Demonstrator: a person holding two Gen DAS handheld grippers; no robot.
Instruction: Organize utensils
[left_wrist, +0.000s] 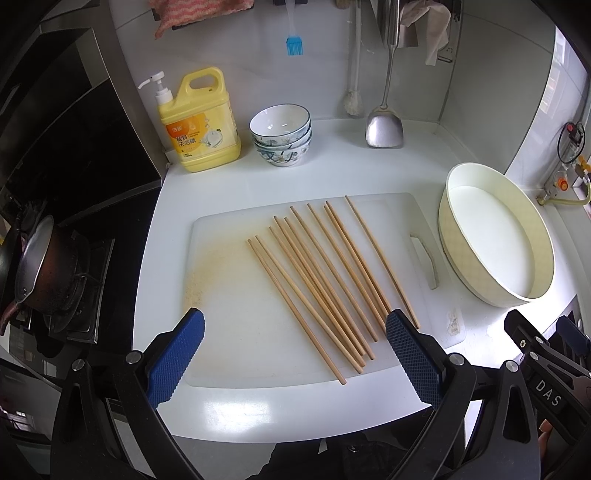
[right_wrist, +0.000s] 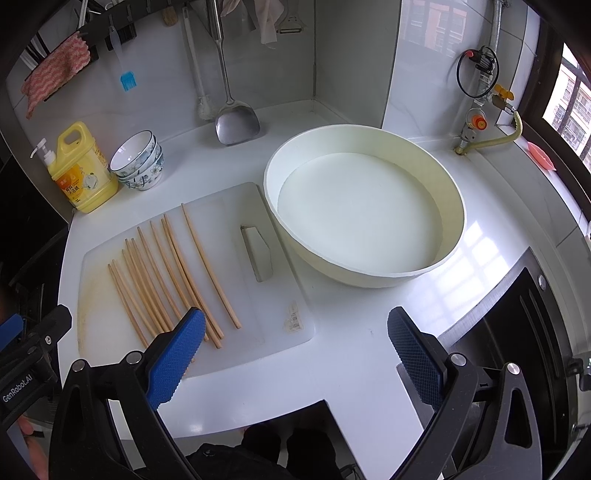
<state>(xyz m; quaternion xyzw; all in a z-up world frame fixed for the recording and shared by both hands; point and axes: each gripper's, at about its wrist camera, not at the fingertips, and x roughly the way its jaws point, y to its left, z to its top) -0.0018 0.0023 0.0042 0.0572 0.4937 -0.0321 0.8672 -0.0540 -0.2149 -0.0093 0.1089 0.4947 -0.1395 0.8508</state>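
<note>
1. The left gripper (left_wrist: 295, 332) hovers above the near edge of the white cutting board (left_wrist: 229, 295), its blue-padded jaws spread wide and holding nothing.
2. The right gripper (right_wrist: 295, 332) hangs over the bare white counter (right_wrist: 351, 350) near the board's right corner, jaws likewise wide apart and empty.
3. The wooden chopsticks (left_wrist: 325, 280) lie loose on the cutting board in a rough fan, running from about 11 o'clock at their far tips to 5 o'clock at their near ends in the left wrist view.
4. One chopstick (left_wrist: 382, 262) lies slightly apart at the 3 o'clock side of the group, nearest the board's handle slot (left_wrist: 424, 262).
5. A large cream basin (right_wrist: 364, 210) sits just beside the board at its 3 o'clock side, empty inside.
6. At the board's 12 o'clock side, near the wall, stand a yellow detergent bottle (left_wrist: 201, 122) with a pump and a stack of patterned bowls (left_wrist: 281, 134), close together.
7. A metal spatula (left_wrist: 384, 125) hangs against the wall at 1 o'clock from the board, its blade reaching the counter; a blue brush (left_wrist: 294, 44) hangs higher up.
8. A dark pot (left_wrist: 44, 266) sits on the stove at 9 o'clock in the left wrist view.
</note>
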